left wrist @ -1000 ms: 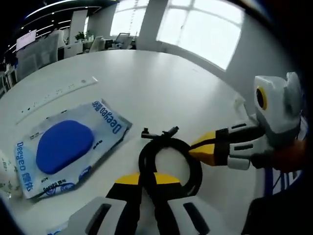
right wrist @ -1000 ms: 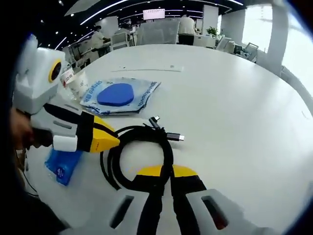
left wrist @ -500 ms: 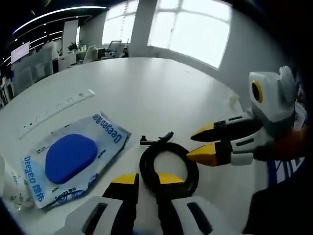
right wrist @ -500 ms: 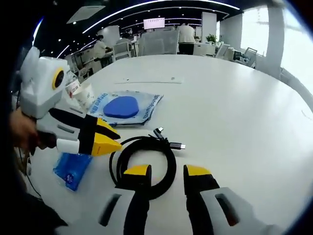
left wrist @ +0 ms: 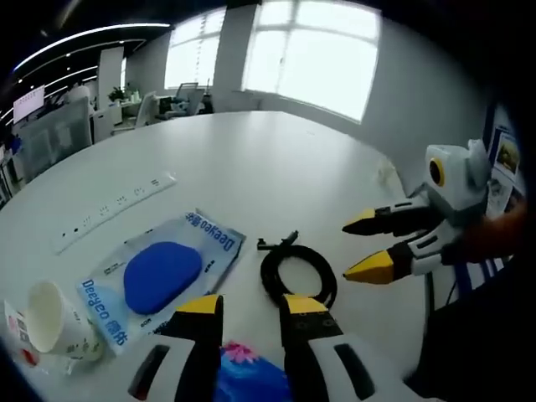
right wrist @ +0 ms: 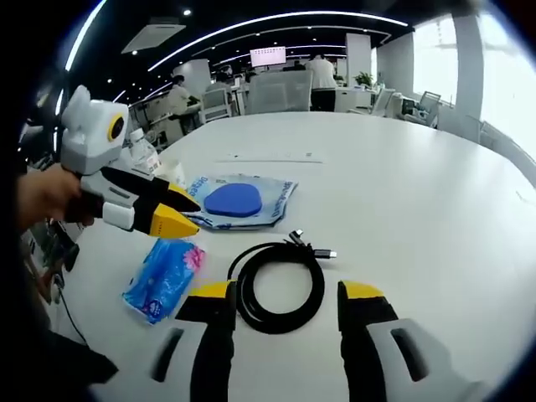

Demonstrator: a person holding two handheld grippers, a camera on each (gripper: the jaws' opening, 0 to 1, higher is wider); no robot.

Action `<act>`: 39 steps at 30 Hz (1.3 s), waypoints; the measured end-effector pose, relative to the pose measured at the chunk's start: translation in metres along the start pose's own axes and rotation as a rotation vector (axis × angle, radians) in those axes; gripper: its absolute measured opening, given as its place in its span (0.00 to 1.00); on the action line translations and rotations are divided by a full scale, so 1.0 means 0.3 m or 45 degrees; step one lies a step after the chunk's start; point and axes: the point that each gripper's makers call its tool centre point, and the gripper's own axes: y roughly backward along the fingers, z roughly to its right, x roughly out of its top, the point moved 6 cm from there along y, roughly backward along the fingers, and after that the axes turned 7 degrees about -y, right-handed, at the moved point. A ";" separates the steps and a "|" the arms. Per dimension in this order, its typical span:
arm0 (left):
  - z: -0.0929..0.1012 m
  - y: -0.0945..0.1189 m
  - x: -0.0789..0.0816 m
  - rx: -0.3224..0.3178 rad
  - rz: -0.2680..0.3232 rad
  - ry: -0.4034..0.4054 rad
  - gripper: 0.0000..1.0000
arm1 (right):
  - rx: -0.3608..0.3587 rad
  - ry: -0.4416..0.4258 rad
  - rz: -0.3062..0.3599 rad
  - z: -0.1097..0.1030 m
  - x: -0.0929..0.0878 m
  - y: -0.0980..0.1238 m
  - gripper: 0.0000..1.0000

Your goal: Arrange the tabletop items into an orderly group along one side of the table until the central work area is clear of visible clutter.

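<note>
Black coiled cable (right wrist: 277, 284), one, lies between two blue packets (right wrist: 241, 201), both grippers (left wrist: 251, 308) (right wrist: 286, 295) spread wide, empty.

Coiled cable (left wrist: 298, 272) lies beyond open left gripper (left wrist: 251, 308).

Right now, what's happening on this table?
A person holds a gripper in each hand above a round white table. The left gripper and the right gripper are both open and hold nothing. A coiled black cable lies on the table between them. Beside it lie a flat wipes packet with a blue oval lid and a small blue plastic pouch; a paper cup lies tipped near the edge.
</note>
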 end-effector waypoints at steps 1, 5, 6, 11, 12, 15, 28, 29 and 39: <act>-0.015 0.007 -0.012 0.002 -0.005 -0.004 0.27 | 0.005 0.000 0.013 -0.013 0.004 0.006 0.48; -0.022 0.067 -0.030 -0.005 -0.004 -0.027 0.29 | 0.022 -0.017 0.041 -0.059 0.000 0.028 0.52; -0.025 0.071 -0.032 -0.005 -0.005 -0.030 0.30 | 0.023 -0.020 0.043 -0.063 0.000 0.030 0.53; -0.072 0.117 -0.070 -0.022 -0.007 -0.096 0.32 | 0.064 -0.047 0.044 -0.155 -0.021 0.076 0.54; -0.079 0.125 -0.082 -0.036 -0.010 -0.109 0.33 | 0.077 -0.043 0.038 -0.177 -0.033 0.079 0.54; -0.090 0.134 -0.109 -0.068 -0.040 -0.179 0.35 | 0.101 -0.025 0.014 -0.236 -0.083 0.087 0.51; -0.123 0.141 -0.185 -0.170 -0.132 -0.344 0.33 | 0.152 -0.097 -0.063 -0.456 -0.210 0.085 0.47; -0.128 0.135 -0.187 -0.183 -0.128 -0.348 0.33 | 0.153 -0.095 -0.073 -0.470 -0.215 0.081 0.47; -0.128 0.092 -0.193 -0.257 -0.142 -0.378 0.24 | 0.174 -0.167 -0.134 -0.577 -0.243 0.039 0.37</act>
